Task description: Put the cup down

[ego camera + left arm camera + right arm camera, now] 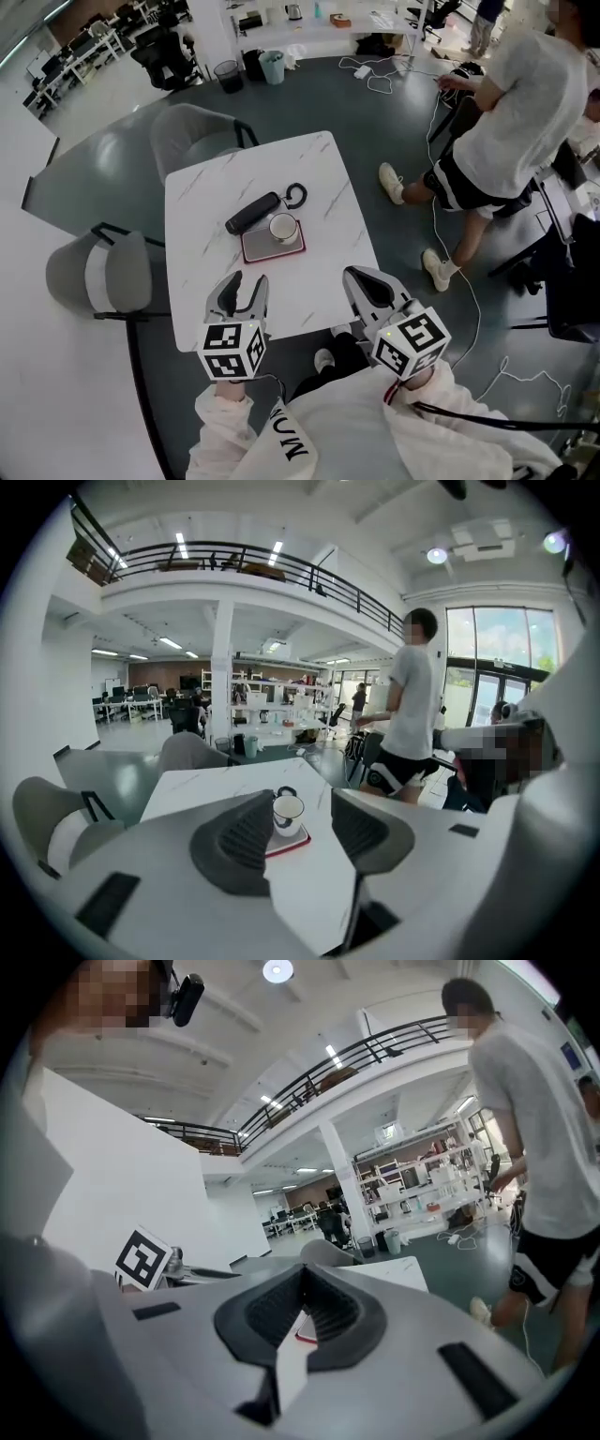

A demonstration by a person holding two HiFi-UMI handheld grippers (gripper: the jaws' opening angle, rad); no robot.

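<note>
"Two hand-held grippers over the near edge of the counter (216,187). How does each one stand?"

"The left hand-held gripper (249,279) (302,794) has its jaws spread, with nothing between them. The right hand-held gripper (349,272) (302,1271) has its jaws pressed together at the tips, pinching nothing."

"And the cup?"

"The white cup (283,228) (287,813) stands upright on a small red tray (258,251) near the middle of the white marbled counter, well apart from both hand-held grippers. In the left gripper view it shows beyond the gap between the jaws, not inside it."

"Anything beside it?"

"A folded black umbrella (251,213) lies at a slant along the tray's far edge, with its hooked handle just past the cup. I cannot tell whether it touches the cup."

"Who else is about?"

"A person in a white shirt (525,103) stands on the floor to the right, and two grey chairs (112,272) sit at the counter's left and far sides."
</note>
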